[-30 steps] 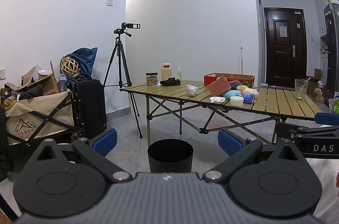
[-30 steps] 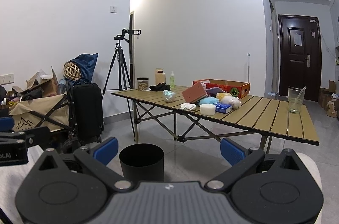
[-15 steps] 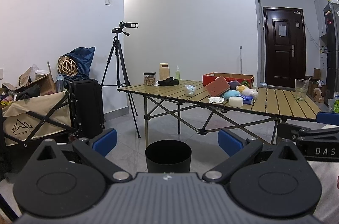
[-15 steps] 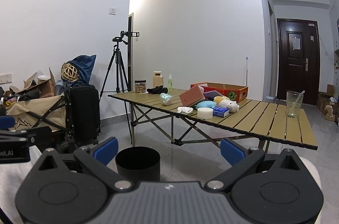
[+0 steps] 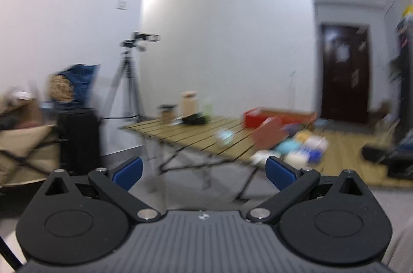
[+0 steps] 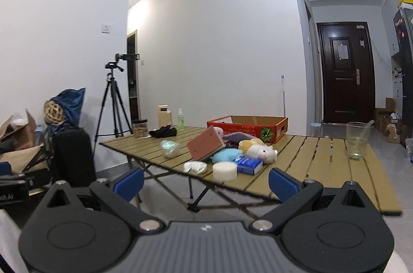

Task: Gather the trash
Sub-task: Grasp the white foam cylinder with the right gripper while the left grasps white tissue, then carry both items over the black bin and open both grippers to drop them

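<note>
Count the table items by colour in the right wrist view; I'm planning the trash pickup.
White: 3 (crumpled tissue, round white puck, plush toy)
Blue: 2 (small box, soft blue item)
Pink: 1 (sponge block)
Total: 6

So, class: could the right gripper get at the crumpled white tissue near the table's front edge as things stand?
Probably yes: the right gripper is open, and the tissue lies at the table edge with nothing in front.

A crumpled white paper wad point(image 6: 195, 166) is seen near the front edge of the slatted wooden table point(image 6: 322, 164). A scrunched clear plastic wrapper point(image 6: 169, 147) is seen just behind it.
</note>
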`<move>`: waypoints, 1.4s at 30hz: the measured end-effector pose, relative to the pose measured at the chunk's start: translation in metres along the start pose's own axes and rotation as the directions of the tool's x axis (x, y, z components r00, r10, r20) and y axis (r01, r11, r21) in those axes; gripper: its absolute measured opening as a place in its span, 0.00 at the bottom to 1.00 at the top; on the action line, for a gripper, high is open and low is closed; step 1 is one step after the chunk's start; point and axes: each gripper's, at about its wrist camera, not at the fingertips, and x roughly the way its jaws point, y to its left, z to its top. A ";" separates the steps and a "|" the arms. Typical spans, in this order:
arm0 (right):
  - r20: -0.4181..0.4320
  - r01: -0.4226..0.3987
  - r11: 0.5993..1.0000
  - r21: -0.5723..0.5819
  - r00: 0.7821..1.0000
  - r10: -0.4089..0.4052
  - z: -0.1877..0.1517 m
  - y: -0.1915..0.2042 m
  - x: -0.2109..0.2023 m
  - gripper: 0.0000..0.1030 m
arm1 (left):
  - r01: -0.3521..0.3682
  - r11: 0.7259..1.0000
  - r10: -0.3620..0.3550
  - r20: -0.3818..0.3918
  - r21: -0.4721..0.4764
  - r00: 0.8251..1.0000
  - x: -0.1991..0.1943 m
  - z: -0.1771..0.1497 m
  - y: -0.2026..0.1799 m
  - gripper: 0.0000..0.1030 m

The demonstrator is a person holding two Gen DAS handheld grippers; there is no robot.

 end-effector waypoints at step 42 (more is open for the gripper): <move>-0.307 -0.101 0.962 0.253 0.935 0.178 -0.021 -0.082 0.296 0.36 | 0.433 0.901 -0.417 -0.299 -0.015 0.858 0.327 -0.029 -0.030 0.11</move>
